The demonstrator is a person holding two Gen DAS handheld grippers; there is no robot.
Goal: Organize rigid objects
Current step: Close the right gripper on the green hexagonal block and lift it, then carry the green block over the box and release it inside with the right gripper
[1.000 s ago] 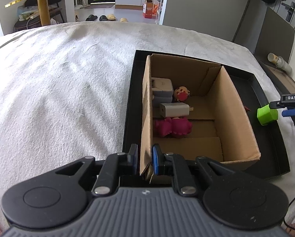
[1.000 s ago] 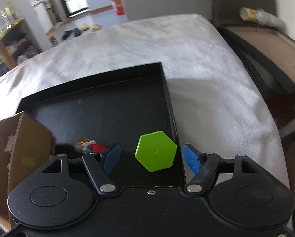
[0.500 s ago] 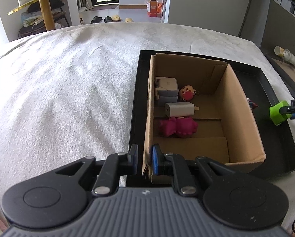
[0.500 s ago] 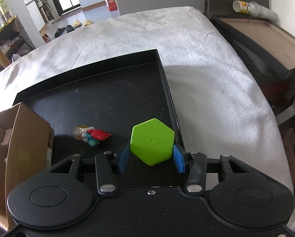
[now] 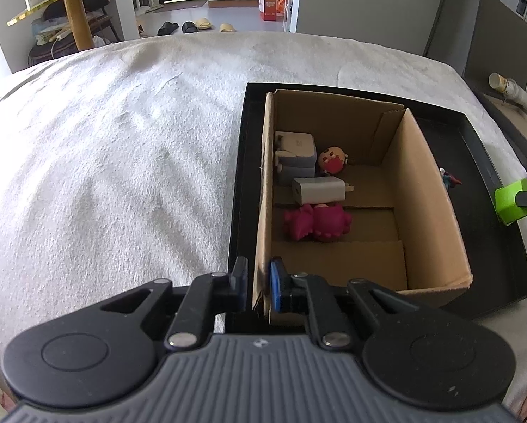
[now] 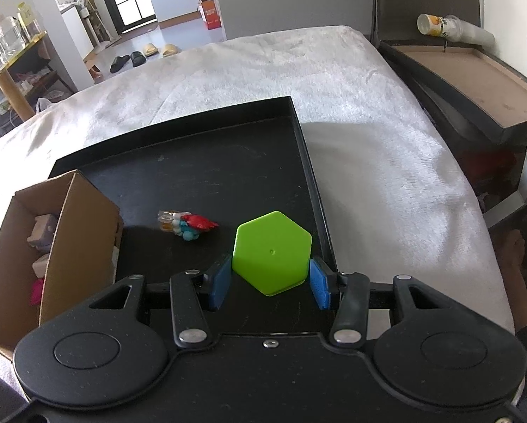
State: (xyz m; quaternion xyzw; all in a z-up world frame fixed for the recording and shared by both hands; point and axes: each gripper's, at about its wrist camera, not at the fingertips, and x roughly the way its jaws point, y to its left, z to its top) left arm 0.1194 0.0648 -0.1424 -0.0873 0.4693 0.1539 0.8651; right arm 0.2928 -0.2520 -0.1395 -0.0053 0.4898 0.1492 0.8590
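The left gripper (image 5: pixel 258 280) pinches the near wall of the cardboard box (image 5: pixel 425 190), one pad on either side. The right gripper (image 6: pixel 270 283) clamps the green hexagonal block (image 6: pixel 272 252) between its blue pads (image 6: pixel 220 282), above the black tray (image 6: pixel 228 162); a small figurine (image 6: pixel 187 225) lies just beyond.

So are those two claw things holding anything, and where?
Right gripper clamps the green hexagon block by two opposite sides. Left gripper pinches the cardboard box by its near-left wall.

Lime-green hexagon block (image 6: pixel 272 252), black tray (image 6: pixel 228 176), brown cardboard box (image 5: pixel 429 190), pink toy (image 5: pixel 316 221), perhaps ridged.
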